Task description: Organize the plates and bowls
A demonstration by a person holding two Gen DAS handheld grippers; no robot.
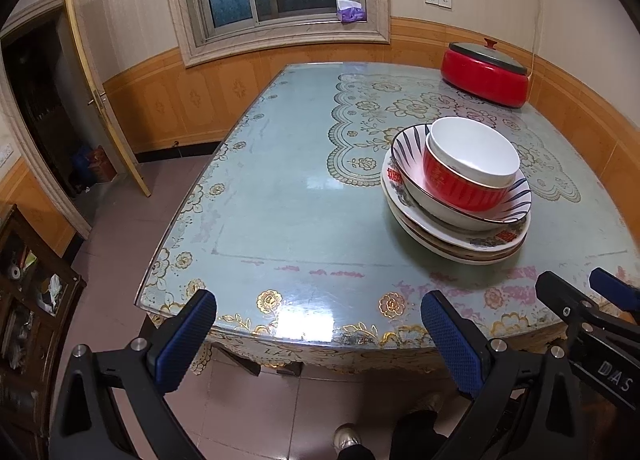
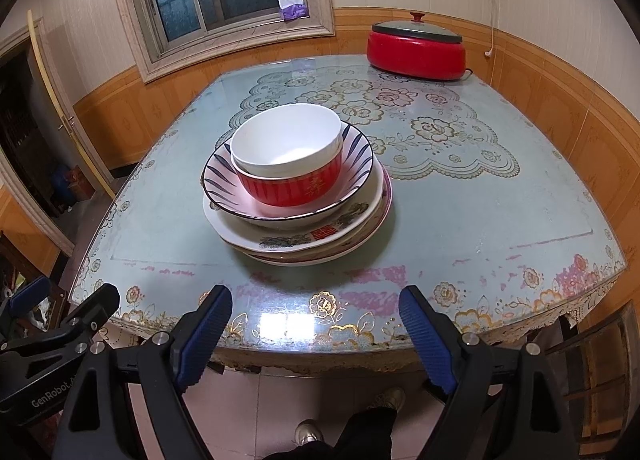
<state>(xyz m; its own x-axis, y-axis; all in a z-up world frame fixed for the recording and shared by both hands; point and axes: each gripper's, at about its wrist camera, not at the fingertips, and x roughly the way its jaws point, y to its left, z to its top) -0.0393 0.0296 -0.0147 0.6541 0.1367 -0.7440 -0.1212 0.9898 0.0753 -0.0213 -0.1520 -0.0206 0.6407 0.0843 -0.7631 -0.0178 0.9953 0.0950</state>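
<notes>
Nearest the cameras, the left hand-held gripper is hovering off the near edge of the counter, its 2 blue pads, ribbed and rubbery on black frames, standing wide apart with nothing between them. The right hand-held gripper is hovering just beside it in the same attitude, jaws wide and empty, fingers angled downward toward the counter's front edge. Neither is touching any crockery. Below both, shoes and dark trouser legs of the person are showing over pale floor tiles.

The counter is carrying a glossy glass sheet over a pale blue cloth with gold floral borders and a lace-pattern centre; pink wear patches are showing near the front.

The stack is sitting on the counter beyond the grippers, right of centre in the left wrist view. At the base, shallow round glazed plates with printed rims are lying flat. On them a wide bowl with dark stripes is resting, mouth upward. Inside it a red bowl with gold characters is sitting, and a plain white bowl is nesting in that, tilted slightly. The stack's axis is running vertically.

At the far right corner a round red pot with a grey lid is standing, well apart from the stack.
</notes>
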